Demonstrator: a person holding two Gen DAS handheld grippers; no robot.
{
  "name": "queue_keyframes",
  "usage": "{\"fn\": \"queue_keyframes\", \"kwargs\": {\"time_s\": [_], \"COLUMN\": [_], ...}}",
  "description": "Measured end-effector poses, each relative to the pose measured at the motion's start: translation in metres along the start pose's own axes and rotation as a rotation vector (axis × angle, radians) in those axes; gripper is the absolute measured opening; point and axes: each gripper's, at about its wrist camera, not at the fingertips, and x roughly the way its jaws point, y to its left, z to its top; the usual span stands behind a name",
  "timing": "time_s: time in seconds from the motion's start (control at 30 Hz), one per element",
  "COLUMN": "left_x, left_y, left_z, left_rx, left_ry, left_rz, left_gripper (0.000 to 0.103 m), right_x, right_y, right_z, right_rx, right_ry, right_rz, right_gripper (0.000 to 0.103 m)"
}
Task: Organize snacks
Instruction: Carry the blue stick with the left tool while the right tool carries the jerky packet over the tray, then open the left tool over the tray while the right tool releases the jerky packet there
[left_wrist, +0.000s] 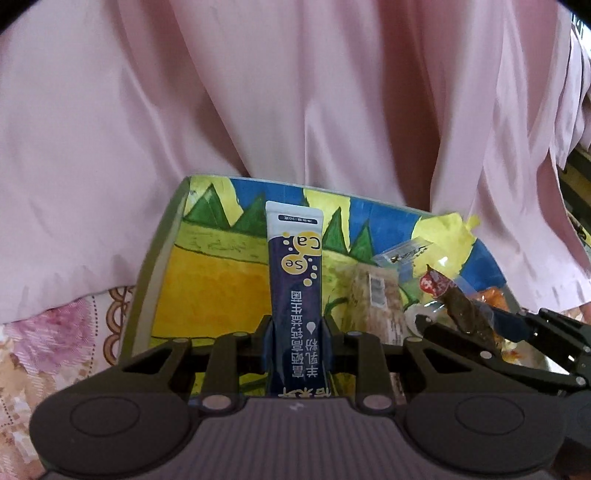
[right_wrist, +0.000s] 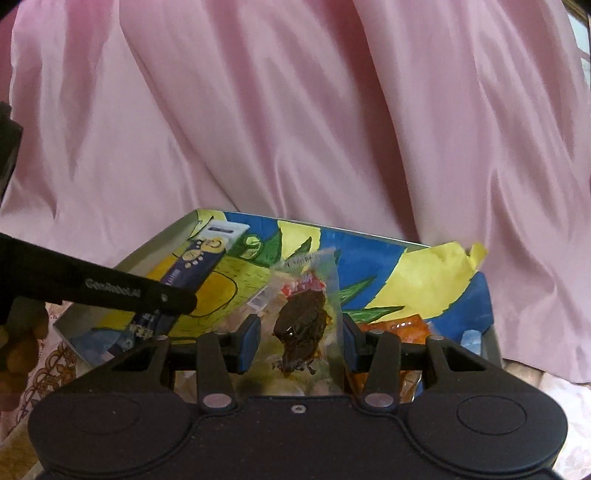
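- Left gripper (left_wrist: 295, 334): fingers pressed onto a navy-and-white powder stick sachet (left_wrist: 295, 284), pinching its lower part; the sachet stands upright, printed "Ca" and "Se".
- The sachet is held over the painted box (left_wrist: 162, 266), on its left side, in front of the yellow/green/blue inner wall.
- Right gripper (right_wrist: 299, 345): blue pads (right_wrist: 249, 341) spread, with a clear packet of dark brown meat snack (right_wrist: 303, 325) between them. Right edge of the packet is at the right pad; there is a gap to the left one. Can't tell if it's actually clamped.
- That packet is over the right half of the box, above other wrapped snacks: a barcode-labelled pack (left_wrist: 373, 306) and orange wrappers (right_wrist: 399, 325).
- Behind the box: pink cloth (left_wrist: 295, 92). Box sits on a floral-patterned surface (left_wrist: 55, 332).
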Motion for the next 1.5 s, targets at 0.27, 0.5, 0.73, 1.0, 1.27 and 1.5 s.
{"fn": "queue_keyframes", "kwargs": {"time_s": [0.27,0.5,0.73,1.0,1.27,1.5], "left_x": [0.004,-0.009,-0.054,-0.124,-0.207,-0.268], "left_y": [0.000,0.002,0.002,0.001,-0.023,-0.037], "left_z": [-0.004,-0.002,0.004,0.000,-0.021,-0.067], "left_rx": [-0.007,-0.058,-0.084,-0.159,-0.112,-0.061], "left_ry": [0.018,0.012,-0.103,-0.255,-0.410,-0.466], "left_rz": [0.021,0.052,0.062,0.106,0.139,0.181], "left_gripper": [0.034,0.065,0.088,0.102,0.103,0.103], "right_x": [0.003,-0.004,-0.038,-0.099,-0.174,-0.240], "right_y": [0.001,0.005,0.008,-0.002,0.002,0.016], "right_z": [-0.005,-0.005,0.005,0.016,0.016,-0.005], "right_rx": [0.021,0.023,0.025,0.087,0.077,0.045], "right_ry": [0.020,0.008,-0.088,-0.214,-0.299,-0.359], "right_rz": [0.004,0.019,0.013,0.016,0.028,0.024], "right_gripper": [0.048,0.063,0.081,0.101,0.102,0.102]}}
